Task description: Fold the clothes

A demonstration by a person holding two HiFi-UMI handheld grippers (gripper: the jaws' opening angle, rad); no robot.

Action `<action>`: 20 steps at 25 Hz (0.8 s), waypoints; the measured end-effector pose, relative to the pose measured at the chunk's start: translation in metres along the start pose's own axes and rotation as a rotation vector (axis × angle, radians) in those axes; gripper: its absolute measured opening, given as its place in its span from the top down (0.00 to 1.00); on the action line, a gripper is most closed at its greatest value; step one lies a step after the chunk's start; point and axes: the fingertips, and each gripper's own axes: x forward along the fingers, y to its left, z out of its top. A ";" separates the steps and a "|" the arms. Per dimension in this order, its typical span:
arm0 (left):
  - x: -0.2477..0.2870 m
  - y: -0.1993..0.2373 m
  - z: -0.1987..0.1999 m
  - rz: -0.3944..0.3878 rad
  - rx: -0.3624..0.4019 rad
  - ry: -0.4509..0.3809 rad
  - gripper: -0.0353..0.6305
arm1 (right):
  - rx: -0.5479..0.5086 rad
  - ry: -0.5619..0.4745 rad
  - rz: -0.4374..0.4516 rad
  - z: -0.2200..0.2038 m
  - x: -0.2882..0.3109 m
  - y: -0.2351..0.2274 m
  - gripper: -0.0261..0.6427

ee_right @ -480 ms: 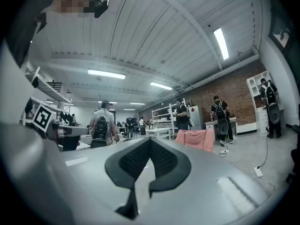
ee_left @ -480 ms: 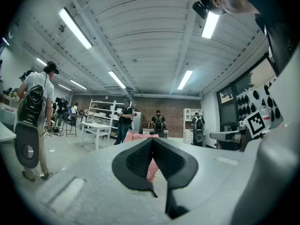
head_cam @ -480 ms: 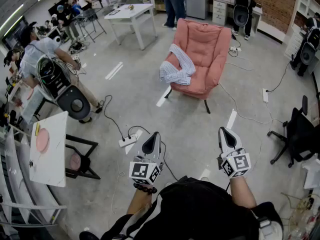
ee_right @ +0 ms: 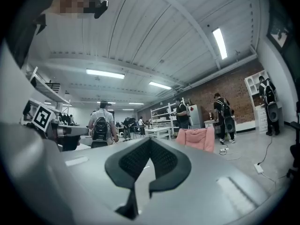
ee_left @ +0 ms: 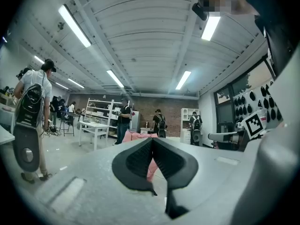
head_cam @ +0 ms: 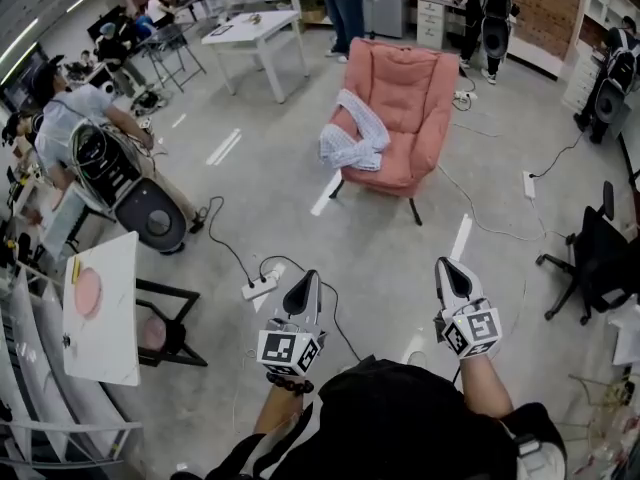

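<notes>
A pale checked shirt (head_cam: 353, 134) lies crumpled over the left arm and seat of a pink armchair (head_cam: 405, 108), a few steps ahead of me across the concrete floor. Both grippers are held level in front of my body, well short of the chair. My left gripper (head_cam: 304, 286) is shut with nothing in it, and so is my right gripper (head_cam: 449, 272). The left gripper view has its shut gripper (ee_left: 153, 143) pointing at the pink armchair (ee_left: 140, 136) far off. In the right gripper view the shut gripper (ee_right: 150, 143) sits left of the armchair (ee_right: 197, 138).
A power strip (head_cam: 259, 286) and cables lie on the floor ahead of my left gripper. A small white table (head_cam: 100, 308) stands at left, a black office chair (head_cam: 598, 265) at right. A white table (head_cam: 257, 30) and several people are farther back.
The view has shifted slightly; the armchair and the floor marks sit a little differently in the frame. Both grippers stay shut and hold the same pose.
</notes>
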 end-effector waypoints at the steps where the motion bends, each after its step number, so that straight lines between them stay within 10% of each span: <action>1: -0.001 0.001 0.001 -0.009 0.001 -0.003 0.94 | 0.008 -0.010 0.008 0.002 0.001 0.004 0.95; 3: -0.003 0.003 0.004 -0.027 -0.004 -0.013 0.94 | 0.029 -0.039 0.031 0.007 0.004 0.016 0.93; 7: -0.008 0.011 0.005 -0.026 -0.034 -0.023 0.42 | 0.017 -0.062 0.041 0.011 0.008 0.036 0.52; 13: -0.013 0.025 0.007 -0.040 -0.060 -0.024 0.31 | -0.002 -0.047 0.015 0.014 0.011 0.052 0.27; 20: -0.003 0.031 -0.010 -0.046 -0.113 0.007 0.29 | -0.034 -0.017 0.006 0.015 0.003 0.057 0.26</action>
